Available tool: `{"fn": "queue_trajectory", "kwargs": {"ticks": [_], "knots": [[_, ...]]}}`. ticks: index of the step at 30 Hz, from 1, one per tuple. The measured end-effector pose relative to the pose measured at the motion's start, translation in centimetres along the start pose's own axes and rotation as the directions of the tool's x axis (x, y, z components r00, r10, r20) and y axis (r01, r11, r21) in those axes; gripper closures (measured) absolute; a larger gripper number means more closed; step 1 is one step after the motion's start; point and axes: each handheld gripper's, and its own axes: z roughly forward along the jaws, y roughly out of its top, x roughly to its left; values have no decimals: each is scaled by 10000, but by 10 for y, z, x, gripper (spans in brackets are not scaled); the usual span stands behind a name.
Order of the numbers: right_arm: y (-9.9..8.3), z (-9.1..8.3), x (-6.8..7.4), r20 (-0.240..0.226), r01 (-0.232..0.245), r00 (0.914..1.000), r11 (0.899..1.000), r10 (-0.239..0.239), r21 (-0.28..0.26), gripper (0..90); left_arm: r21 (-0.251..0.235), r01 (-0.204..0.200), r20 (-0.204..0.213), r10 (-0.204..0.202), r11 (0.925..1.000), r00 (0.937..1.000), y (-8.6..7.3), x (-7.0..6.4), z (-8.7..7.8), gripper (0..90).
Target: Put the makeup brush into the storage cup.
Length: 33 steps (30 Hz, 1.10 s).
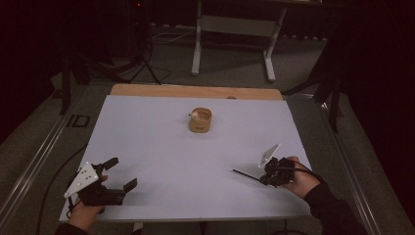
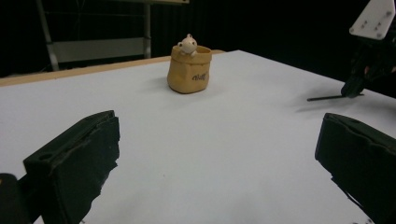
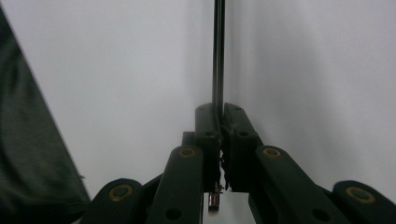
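Observation:
A tan sack-shaped holder (image 1: 200,121) with a small white figure on its rim stands at the table's far middle; it is also seen ahead in the left gripper view (image 2: 189,70). My right gripper (image 1: 263,179) at the near right is shut on a thin black stick (image 1: 246,175), which juts out low over the sheet. In the right gripper view the jaws clamp the stick (image 3: 218,56) between them (image 3: 218,116). My left gripper (image 1: 124,174) rests at the near left, its jaws wide apart with nothing between them (image 2: 215,154).
A pale sheet (image 1: 161,147) covers the wooden table, with a strip of bare wood (image 1: 195,91) along the far edge. Beyond stand a grey table frame (image 1: 235,29) and cables on the floor. Dark flooring (image 3: 32,154) lies past the sheet's edge.

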Motion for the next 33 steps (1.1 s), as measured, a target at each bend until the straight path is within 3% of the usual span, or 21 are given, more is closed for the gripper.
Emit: {"fn": "queue_trajectory", "kwargs": {"ticks": [8,12,15,19,23,26,28,33], "knots": [[14,2,0,-217,160,9996,9998,-158,106,857,304,-155,64,153,9994,9999,0,-3,4,2],[21,4,2,-275,298,9992,9995,-296,67,857,478,-230,506,206,9986,9985,3,-9,9,3],[25,4,2,-348,311,9989,9995,-308,74,856,747,-523,855,458,9958,9953,6,-16,14,2],[30,3,3,-390,371,9985,9993,-371,-20,856,970,-653,1029,553,9931,9932,7,-21,18,3],[35,3,5,-577,452,9973,9990,-449,35,856,1166,-488,1163,352,9920,9926,10,-24,22,3],[40,2,5,-684,476,9965,9989,-472,39,856,1665,20,1404,-258,9860,9898,14,-27,28,2],[42,1,6,-745,502,9960,9987,-496,64,856,1721,102,1474,-360,9850,9884,18,-31,32,2],[50,0,8,-855,645,9944,9977,-625,204,856,1971,-861,1774,508,9766,9828,28,-43,44,2]]}}
